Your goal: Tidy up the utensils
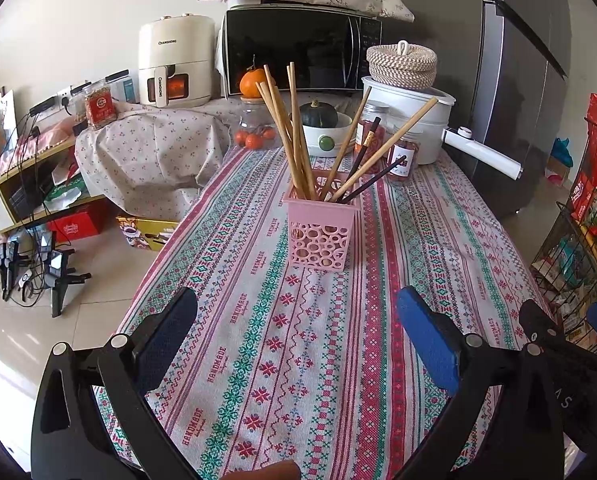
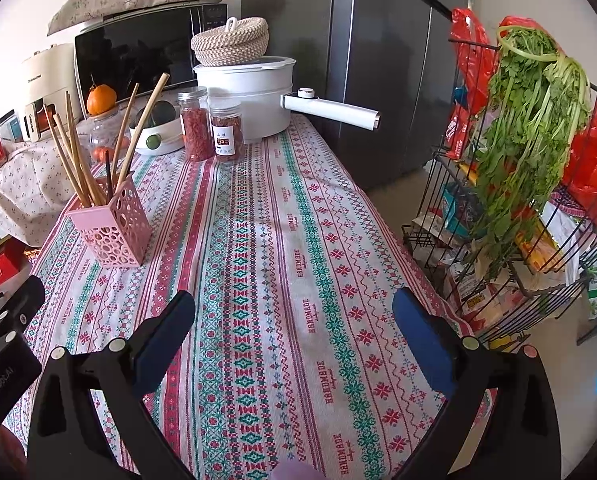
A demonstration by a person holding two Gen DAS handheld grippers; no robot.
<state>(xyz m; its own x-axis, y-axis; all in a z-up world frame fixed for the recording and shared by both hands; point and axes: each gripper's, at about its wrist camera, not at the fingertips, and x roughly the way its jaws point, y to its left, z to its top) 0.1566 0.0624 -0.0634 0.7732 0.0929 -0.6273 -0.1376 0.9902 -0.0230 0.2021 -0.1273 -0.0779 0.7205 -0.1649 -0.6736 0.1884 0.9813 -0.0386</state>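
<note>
A pink perforated utensil holder (image 1: 321, 234) stands upright mid-table and holds several wooden chopsticks (image 1: 294, 128) and dark chopsticks (image 1: 372, 178). In the right wrist view the holder (image 2: 112, 226) is at the left with the chopsticks (image 2: 78, 156) fanned out of it. My left gripper (image 1: 296, 312) is open and empty, above the patterned tablecloth (image 1: 258, 360) in front of the holder. My right gripper (image 2: 294, 312) is open and empty, to the right of the holder. The right gripper also shows at the right edge of the left wrist view (image 1: 566, 324).
At the table's far end stand two jars of red dried goods (image 2: 208, 130), a white pot with a long handle (image 2: 258, 92), a woven basket (image 2: 230, 40), a microwave (image 1: 298, 52) and a bowl with a squash (image 1: 322, 128). A wire rack with greens (image 2: 530, 140) stands right of the table.
</note>
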